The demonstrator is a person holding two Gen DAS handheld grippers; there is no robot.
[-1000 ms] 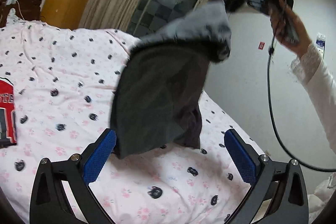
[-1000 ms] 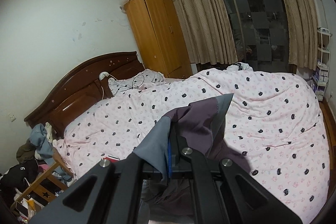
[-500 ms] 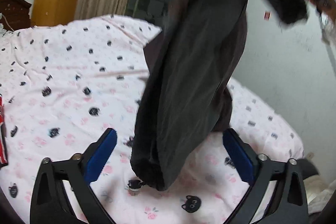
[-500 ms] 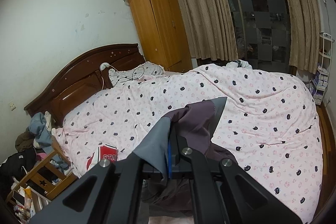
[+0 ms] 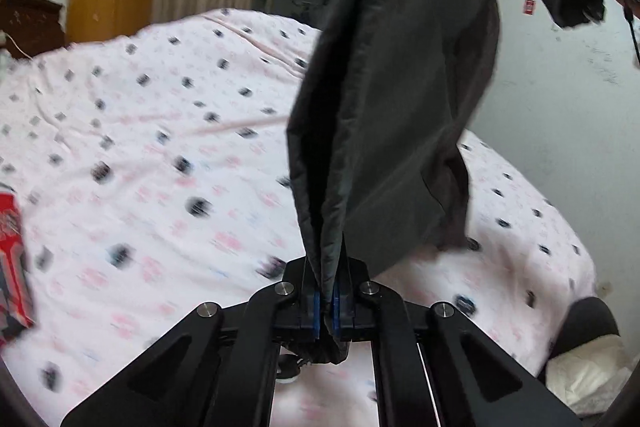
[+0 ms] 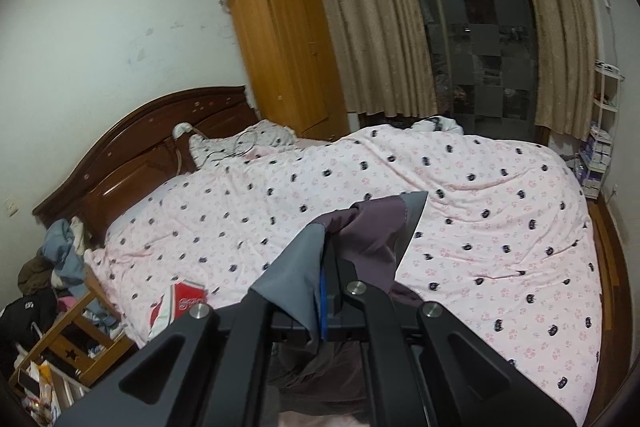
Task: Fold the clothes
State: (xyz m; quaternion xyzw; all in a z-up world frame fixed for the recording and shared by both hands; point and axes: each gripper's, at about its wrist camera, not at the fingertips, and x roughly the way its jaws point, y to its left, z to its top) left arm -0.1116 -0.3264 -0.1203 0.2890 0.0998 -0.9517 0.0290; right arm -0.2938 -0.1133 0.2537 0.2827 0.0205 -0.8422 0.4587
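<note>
A dark grey garment (image 5: 396, 107) hangs in the air above the bed, stretched from the top right of the left wrist view down to my left gripper (image 5: 327, 301). That gripper is shut on the garment's lower hem, with a drawstring end dangling below it. In the right wrist view my right gripper (image 6: 323, 301) is shut on another edge of the same garment (image 6: 372, 235), whose grey and purple-brown panels bunch over the fingers. A red and white garment (image 6: 182, 305) lies on the bed's near left edge.
The bed carries a pink quilt with black cat prints (image 6: 460, 195), a wooden headboard (image 6: 132, 155) on the left and a charger cable near the pillow. A wooden wardrobe (image 6: 288, 55), curtains and a glass door stand behind. Clothes pile on a chair (image 6: 60, 323) at the left.
My left gripper moved in under the hanging garment and went from wide open to shut on its lower hem. The right gripper stayed shut on the garment and drifted a little.
</note>
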